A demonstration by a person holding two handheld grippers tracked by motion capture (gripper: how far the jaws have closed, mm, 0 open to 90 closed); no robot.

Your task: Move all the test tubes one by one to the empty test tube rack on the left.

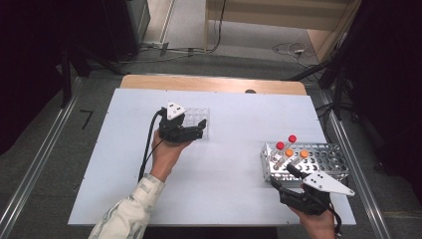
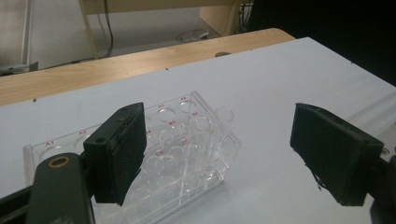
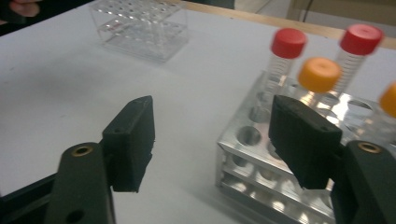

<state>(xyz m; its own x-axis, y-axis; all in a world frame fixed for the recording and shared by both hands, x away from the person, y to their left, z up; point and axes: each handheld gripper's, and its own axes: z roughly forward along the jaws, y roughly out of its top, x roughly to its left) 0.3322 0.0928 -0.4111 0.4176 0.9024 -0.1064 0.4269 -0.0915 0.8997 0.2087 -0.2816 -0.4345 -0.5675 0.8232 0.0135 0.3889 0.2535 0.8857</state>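
At the right of the high view, the metal rack (image 1: 318, 159) holds four capped tubes, two red (image 1: 292, 139) and two orange (image 1: 289, 153), in its left end. The right gripper (image 1: 288, 175) sits just below it, jaws wide apart and empty. Near centre, the clear plastic rack (image 1: 199, 119) stands empty, touching the left gripper (image 1: 200, 128), wide open, gripping nothing.

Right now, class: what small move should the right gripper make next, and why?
Probably ease the right gripper forward around the nearest orange-capped tube. Its jaws stand open and hold nothing, just short of the metal rack, where four capped tubes stand upright.
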